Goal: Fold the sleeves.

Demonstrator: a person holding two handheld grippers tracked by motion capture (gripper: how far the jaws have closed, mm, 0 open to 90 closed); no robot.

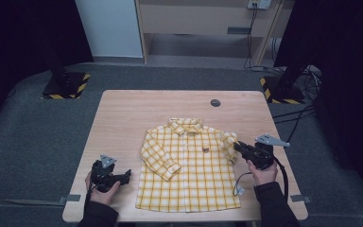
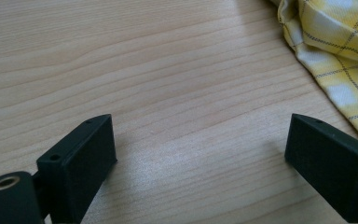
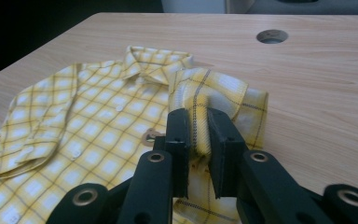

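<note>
A small yellow-and-white checked shirt (image 1: 189,165) lies front up on the wooden table (image 1: 123,118), collar toward the far edge. My right gripper (image 1: 237,146) is shut on the cuff of the shirt's right-hand sleeve (image 3: 200,122), which is lifted and folded over toward the shirt body. The other sleeve (image 1: 158,158) lies bent across the shirt's left side. My left gripper (image 1: 128,175) rests low over bare wood just left of the shirt's hem, jaws wide open with nothing between them; the shirt's edge (image 2: 340,51) shows beyond its right jaw.
A round cable hole (image 1: 215,102) sits near the table's far edge. A cable trails from the right gripper across the table by the shirt's lower right corner (image 1: 238,189). Stands with black-and-yellow striped bases (image 1: 66,85) flank the table on the floor.
</note>
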